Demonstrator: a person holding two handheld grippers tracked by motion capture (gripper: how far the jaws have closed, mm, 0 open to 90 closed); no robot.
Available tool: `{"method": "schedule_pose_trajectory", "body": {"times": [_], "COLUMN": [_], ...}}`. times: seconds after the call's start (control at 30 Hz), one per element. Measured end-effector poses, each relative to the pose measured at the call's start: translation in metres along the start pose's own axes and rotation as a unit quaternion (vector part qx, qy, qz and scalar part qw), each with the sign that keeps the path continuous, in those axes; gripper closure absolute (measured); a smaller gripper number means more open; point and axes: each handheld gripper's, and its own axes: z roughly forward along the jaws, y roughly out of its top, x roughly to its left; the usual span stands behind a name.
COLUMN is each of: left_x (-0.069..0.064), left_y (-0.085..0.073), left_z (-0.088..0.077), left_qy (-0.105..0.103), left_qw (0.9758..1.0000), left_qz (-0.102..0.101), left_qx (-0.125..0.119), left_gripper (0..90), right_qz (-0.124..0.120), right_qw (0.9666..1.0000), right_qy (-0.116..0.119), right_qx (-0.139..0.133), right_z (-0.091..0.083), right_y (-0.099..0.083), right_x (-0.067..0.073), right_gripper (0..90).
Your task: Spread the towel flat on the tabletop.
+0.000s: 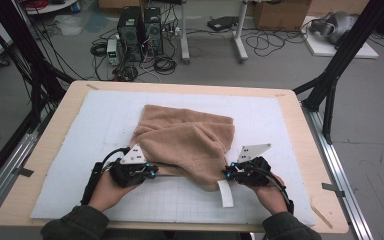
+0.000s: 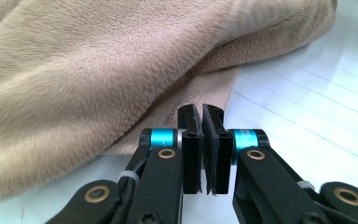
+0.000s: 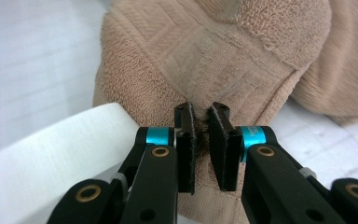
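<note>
Claw pair clamped: left claw (image 2: 201, 140) and right claw (image 3: 202, 140) each pinch the near hem of the tan fleecy towel (image 1: 185, 137) mid-counter; grasp step done, judged next: lift evenly to fold.

Tan fleecy towel (image 1: 185, 142) lies rumpled and loosely folded over itself on the white mat (image 1: 80, 130), mid-table, its near edge bunched; a white label (image 1: 225, 194) trails from the near right corner

High view looks down from above — both gripper views sit close on the towel (image 1: 185, 140)
</note>
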Motion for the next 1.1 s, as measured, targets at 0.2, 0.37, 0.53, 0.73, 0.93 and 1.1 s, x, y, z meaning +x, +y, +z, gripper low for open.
{"method": "schedule_pose_trajectory", "body": {"times": [0.2,0.37,0.53,0.73,0.93,1.1], "left_x": [-0.010,-0.010,-0.003,0.015,0.022,0.018], "left_y": [-0.020,-0.029,-0.026,-0.032,-0.045,-0.049], "left_z": [-0.045,-0.072,-0.063,-0.018,0.007,0.002], "left_qy": [-0.008,-0.010,-0.010,-0.011,-0.007,-0.004], "left_qw": [0.9997,0.9995,0.9994,0.9995,0.9989,0.9989], "left_qz": [-0.010,-0.013,-0.013,-0.030,-0.023,-0.032], "left_qx": [-0.020,-0.027,-0.030,-0.003,0.041,0.034], "left_gripper": [86.0,80.3,66.4,62.2,62.4,85.9], "right_qz": [-0.025,-0.041,-0.052,-0.058,-0.032,-0.023], "right_qw": [0.9996,0.9977,0.9981,0.9982,0.9980,0.9979], "right_qy": [0.012,0.030,0.000,-0.004,0.030,0.046], "right_qx": [0.001,-0.045,-0.031,0.015,0.046,0.038], "right_z": [-0.014,-0.030,-0.027,0.012,0.039,0.035], "right_y": [-0.001,0.002,0.010,0.010,-0.002,-0.006], "right_x": [0.032,0.053,0.040,0.017,0.005,0.007], "right_gripper": [81.3,69.2,63.6,62.0,68.7,84.6]}}
